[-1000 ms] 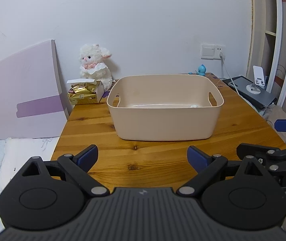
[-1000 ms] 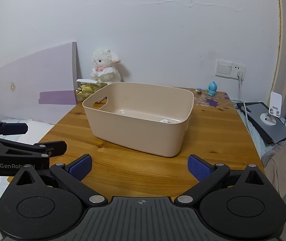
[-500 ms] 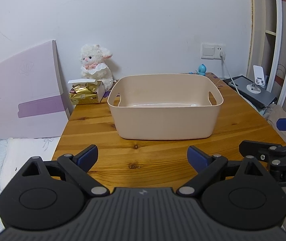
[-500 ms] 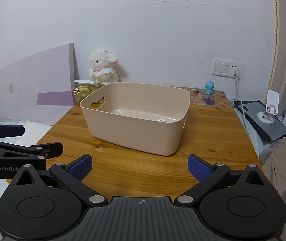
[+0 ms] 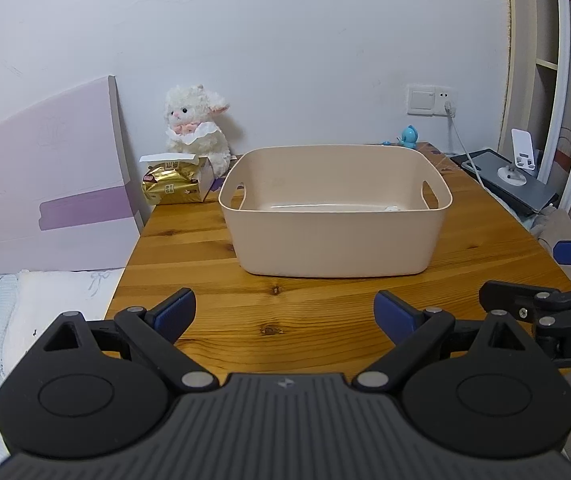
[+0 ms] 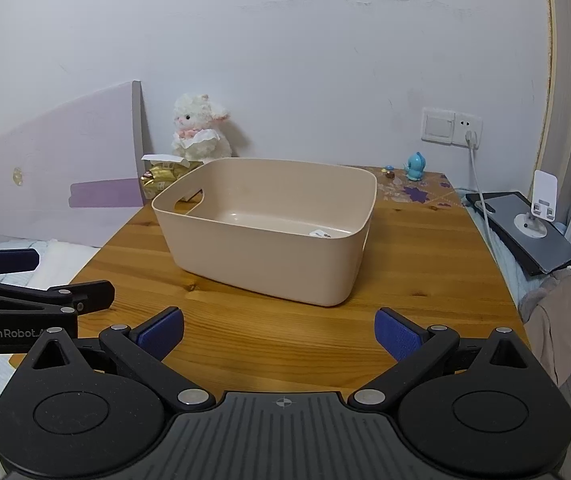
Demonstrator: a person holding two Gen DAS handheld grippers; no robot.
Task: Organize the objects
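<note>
A beige plastic basket (image 5: 335,240) (image 6: 253,256) with cut-out handles stands in the middle of the wooden table (image 5: 205,248) (image 6: 425,248); only a small white label lies on its floor. A white plush lamb (image 5: 195,132) (image 6: 199,130) sits against the back wall behind a gold tissue pack (image 5: 171,188) (image 6: 161,178). A small blue figurine (image 5: 410,136) (image 6: 415,166) stands at the back right. My left gripper (image 5: 285,314) hovers open over the table's near edge, nothing between its blue pads. My right gripper (image 6: 279,332) is likewise open beside it.
A purple board (image 5: 45,184) leans at the table's left edge above white bedding (image 5: 45,300). A dark tablet with a white phone stand (image 5: 517,184) (image 6: 533,232) lies off the right edge, a charging cable running to the wall socket (image 6: 471,132).
Both grippers have drifted slightly back and sideways, so the basket sits a little further off; both stay open.
</note>
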